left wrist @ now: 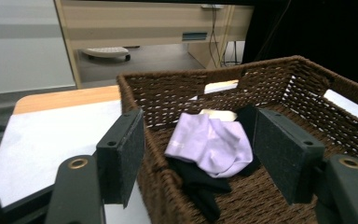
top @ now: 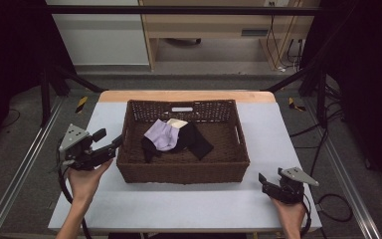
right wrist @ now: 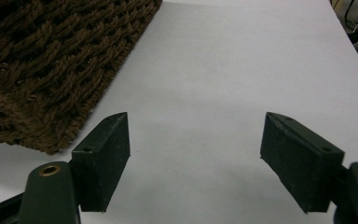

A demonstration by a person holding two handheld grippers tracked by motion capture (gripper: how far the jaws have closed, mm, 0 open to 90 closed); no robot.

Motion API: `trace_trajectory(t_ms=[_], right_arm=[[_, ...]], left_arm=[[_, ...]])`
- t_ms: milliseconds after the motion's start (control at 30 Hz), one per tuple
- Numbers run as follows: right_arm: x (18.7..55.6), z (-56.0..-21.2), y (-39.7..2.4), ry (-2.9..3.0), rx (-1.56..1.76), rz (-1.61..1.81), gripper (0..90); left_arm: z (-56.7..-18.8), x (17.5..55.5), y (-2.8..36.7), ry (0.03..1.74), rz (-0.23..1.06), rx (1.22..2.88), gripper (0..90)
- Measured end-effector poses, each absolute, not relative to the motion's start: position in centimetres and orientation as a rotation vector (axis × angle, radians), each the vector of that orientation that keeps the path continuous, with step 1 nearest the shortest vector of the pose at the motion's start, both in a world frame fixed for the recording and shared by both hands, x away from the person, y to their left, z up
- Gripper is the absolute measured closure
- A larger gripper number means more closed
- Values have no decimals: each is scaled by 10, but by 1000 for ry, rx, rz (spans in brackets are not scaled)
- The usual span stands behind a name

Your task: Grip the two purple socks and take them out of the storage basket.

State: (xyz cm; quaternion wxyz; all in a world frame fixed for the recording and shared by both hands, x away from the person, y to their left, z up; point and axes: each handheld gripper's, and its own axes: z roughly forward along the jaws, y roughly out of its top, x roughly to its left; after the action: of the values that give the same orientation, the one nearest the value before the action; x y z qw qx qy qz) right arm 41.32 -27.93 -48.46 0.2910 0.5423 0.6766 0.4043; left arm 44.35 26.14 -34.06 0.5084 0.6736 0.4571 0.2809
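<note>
A brown wicker basket (top: 179,169) (left wrist: 270,79) (right wrist: 42,70) stands mid-table. Inside lie a lilac cloth (top: 161,135) (left wrist: 214,142), a black cloth (top: 196,139) (left wrist: 200,184) partly under it, and a cream piece (top: 177,122) (left wrist: 219,114) behind. My left gripper (top: 108,139) (left wrist: 198,140) hovers at the basket's left front corner, above the rim, pointing in at the cloths, open with nothing gripped. At the table's near right, my right gripper (top: 270,178) (right wrist: 196,144) sits low over bare table beside the basket's corner, open and empty.
The table has a pale grey top (top: 179,204) (right wrist: 214,70) with a wooden strip (top: 184,95) at its far edge. Metal frame rails (top: 22,169) run along both sides. Beyond are a wooden desk (top: 219,25) and floor cables (top: 328,134) at right.
</note>
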Motion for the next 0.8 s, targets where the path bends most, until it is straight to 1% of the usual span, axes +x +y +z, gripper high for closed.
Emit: trace_trajectory(t_ms=[500,800], right_arm=[[414,-485,-278,1819,1446,1060,248],[416,-485,-276,1835,1444,1028,252]], left_arm=[[-321,474,213,1052,676,1673,333],[-322,501,189,1054,692,1709,333]])
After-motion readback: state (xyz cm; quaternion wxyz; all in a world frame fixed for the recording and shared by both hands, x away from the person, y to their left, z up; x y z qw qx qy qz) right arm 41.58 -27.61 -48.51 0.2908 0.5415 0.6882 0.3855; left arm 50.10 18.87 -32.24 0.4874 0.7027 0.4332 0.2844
